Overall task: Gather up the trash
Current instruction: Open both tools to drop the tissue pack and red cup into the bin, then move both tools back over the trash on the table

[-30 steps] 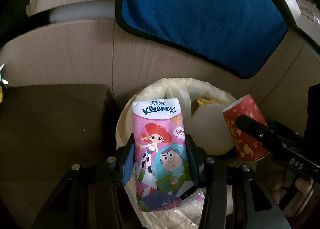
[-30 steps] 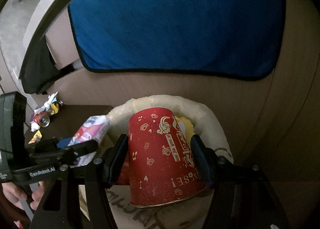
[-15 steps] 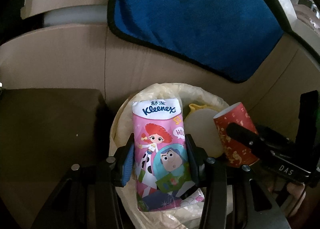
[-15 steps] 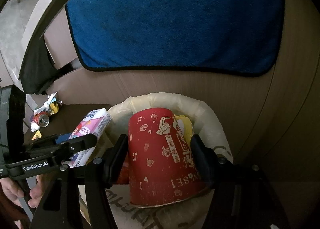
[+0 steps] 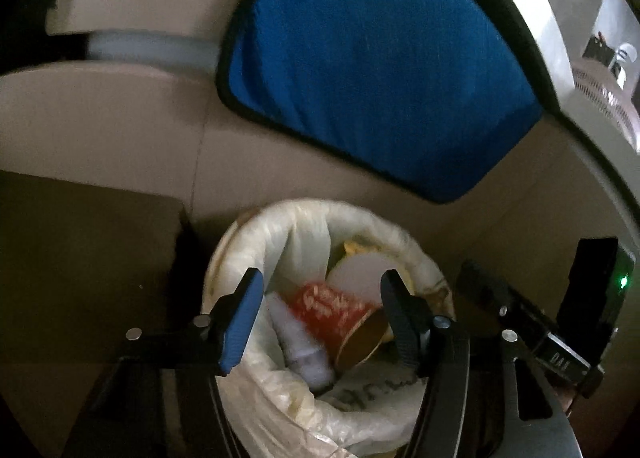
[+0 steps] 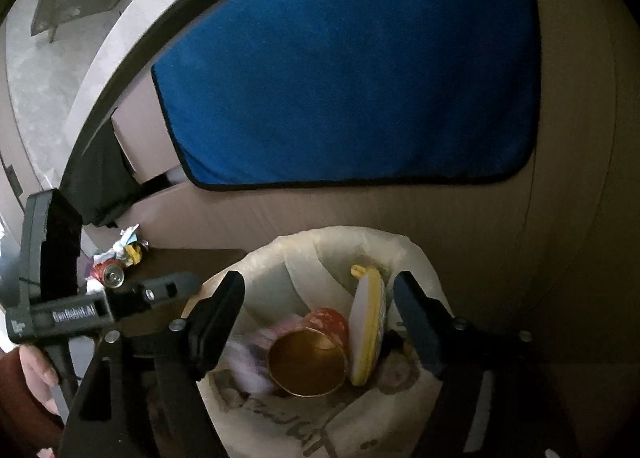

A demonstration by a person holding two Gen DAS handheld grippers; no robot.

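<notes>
Both jaws are opening with nothing between them: the left hand-held gripper (image 5: 320,310) and the right hand-held gripper (image 6: 318,312) hang released above the round bin (image 5: 224,258), lined with a thin, crinkled plastic bag. Inside lie the red paper cup (image 6: 308,362), on its side with its golden inside showing, the soft tissue pack (image 5: 300,350) and a flat round yellow-edged lid (image 6: 366,334).
</notes>
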